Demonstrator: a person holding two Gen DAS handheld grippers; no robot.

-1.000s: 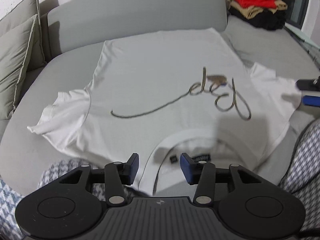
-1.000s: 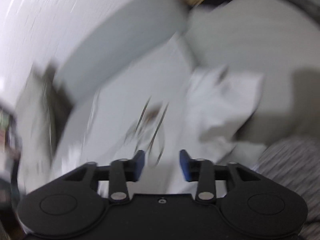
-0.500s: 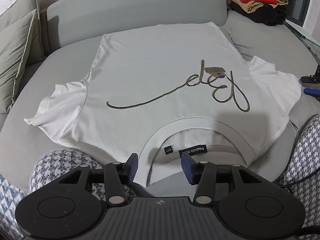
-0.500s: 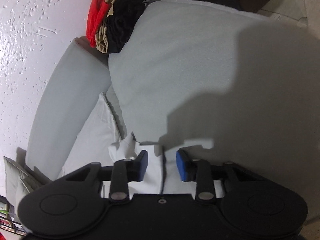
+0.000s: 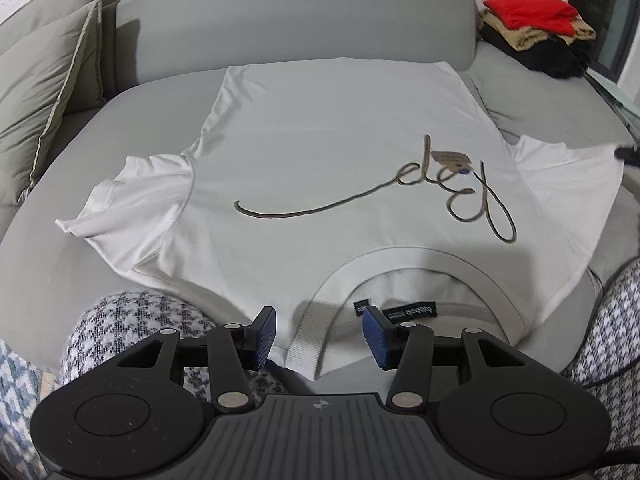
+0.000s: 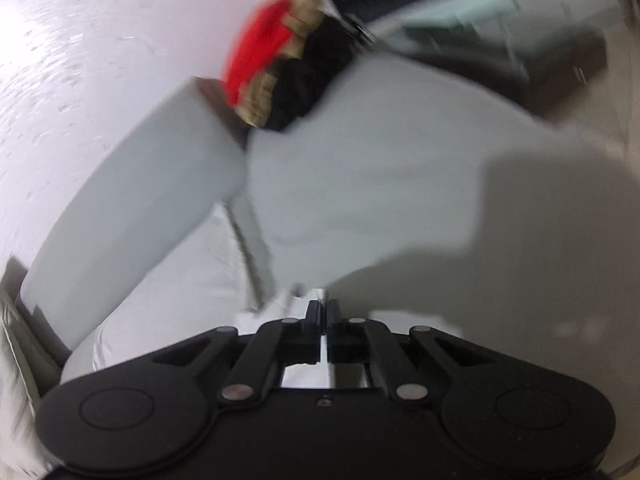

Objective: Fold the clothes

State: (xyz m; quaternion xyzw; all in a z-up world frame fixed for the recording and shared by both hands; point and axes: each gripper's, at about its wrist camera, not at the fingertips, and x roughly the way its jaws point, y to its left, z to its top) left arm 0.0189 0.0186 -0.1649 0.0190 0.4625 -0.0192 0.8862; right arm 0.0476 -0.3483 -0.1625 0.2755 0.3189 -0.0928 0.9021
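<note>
White T-shirt point(image 5: 320, 152): soft matt knit cloth, ribbed collar point(image 5: 400, 256). Sofa point(image 5: 288, 28): smooth matt grey fabric. Left gripper point(image 5: 319, 332): matt black plastic; blue pads point(image 5: 265, 332) finely textured, rubbery. Wall point(image 6: 80, 60), 10 o'clock: rough plaster.

Upside-down "balabala" on neck label point(image 5: 409, 312)

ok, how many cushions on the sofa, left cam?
2, both at the far left against the sofa back: the front cushion, and the rear cushion partly behind it. The frame edge may hide more.
</note>
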